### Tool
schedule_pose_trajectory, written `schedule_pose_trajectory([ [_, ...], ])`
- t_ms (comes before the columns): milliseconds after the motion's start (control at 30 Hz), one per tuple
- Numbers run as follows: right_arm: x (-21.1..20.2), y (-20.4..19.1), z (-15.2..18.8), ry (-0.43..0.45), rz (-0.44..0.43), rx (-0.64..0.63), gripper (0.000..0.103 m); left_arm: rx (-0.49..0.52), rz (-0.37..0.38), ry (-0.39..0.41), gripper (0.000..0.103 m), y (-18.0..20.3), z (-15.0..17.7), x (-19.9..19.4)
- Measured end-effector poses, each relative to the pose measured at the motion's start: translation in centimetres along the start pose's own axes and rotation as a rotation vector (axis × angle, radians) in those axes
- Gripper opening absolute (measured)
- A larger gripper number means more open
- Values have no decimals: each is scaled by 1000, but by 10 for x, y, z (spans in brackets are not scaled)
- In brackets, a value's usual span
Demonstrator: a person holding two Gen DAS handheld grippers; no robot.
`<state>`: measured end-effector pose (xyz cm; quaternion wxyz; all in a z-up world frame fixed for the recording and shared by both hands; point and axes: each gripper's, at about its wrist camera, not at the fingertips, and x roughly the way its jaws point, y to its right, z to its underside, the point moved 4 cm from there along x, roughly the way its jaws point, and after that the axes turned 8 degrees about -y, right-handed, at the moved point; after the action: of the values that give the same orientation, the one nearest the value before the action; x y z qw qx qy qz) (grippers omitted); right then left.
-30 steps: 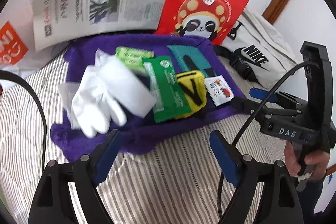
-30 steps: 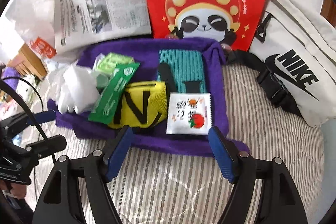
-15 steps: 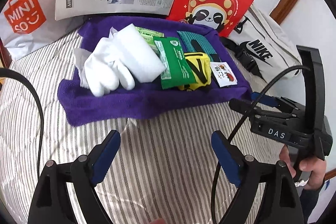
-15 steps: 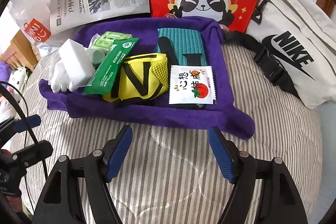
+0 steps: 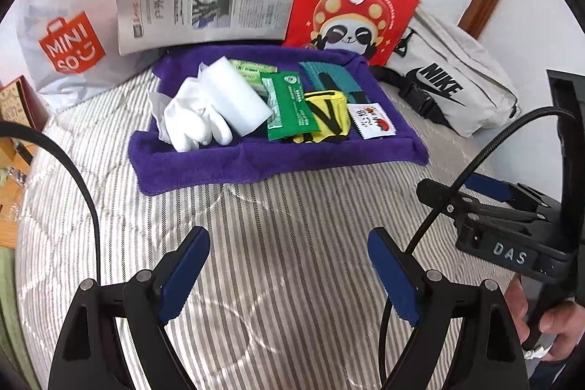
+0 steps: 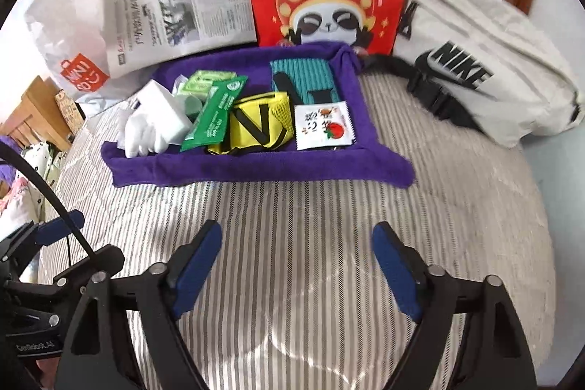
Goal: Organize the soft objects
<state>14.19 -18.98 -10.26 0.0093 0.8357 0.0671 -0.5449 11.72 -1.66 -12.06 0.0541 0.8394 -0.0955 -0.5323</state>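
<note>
Both grippers are hanging spread wide over the striped bed, left gripper (image 5: 289, 275) and right gripper (image 6: 296, 269), nothing pinched. The soft stuff is sitting on the purple towel (image 6: 256, 167): white glove (image 5: 193, 125), yellow pouch (image 6: 257, 123) half hiding the teal band (image 6: 305, 75). Sachet text is too blurry to read.
</note>
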Motion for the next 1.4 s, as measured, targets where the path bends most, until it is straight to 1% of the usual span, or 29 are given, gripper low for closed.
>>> schedule_pose_trajectory([
  [33, -7, -1, 4, 20, 10, -14, 85, 2, -4, 7, 88, 2, 2, -4],
  [100, -21, -1, 12, 50, 27, -30, 89, 5, -26, 26, 88, 5, 8, -14],
  [200, -37, -2, 21, 82, 23, -42, 91, 3, -61, 53, 88, 9, 16, -28],
  [367, -65, 3, 36, 132, 16, -28, 91, -5, -76, 115, 88, 17, 29, -56],
  [433, -73, 5, 42, 144, 13, -21, 91, -13, -77, 151, 88, 21, 33, -69],
  [600, -88, 10, 56, 151, 28, -8, 91, -12, -95, 215, 88, 33, 43, -92],
  [733, -97, 14, 64, 162, 29, 9, 91, -18, -109, 239, 88, 38, 50, -102],
  [967, -107, 13, 71, 175, 68, 3, 91, -37, -148, 240, 88, 32, 60, -109],
  [1400, -107, 8, 73, 176, 92, 1, 91, -39, -185, 242, 88, 24, 71, -114],
])
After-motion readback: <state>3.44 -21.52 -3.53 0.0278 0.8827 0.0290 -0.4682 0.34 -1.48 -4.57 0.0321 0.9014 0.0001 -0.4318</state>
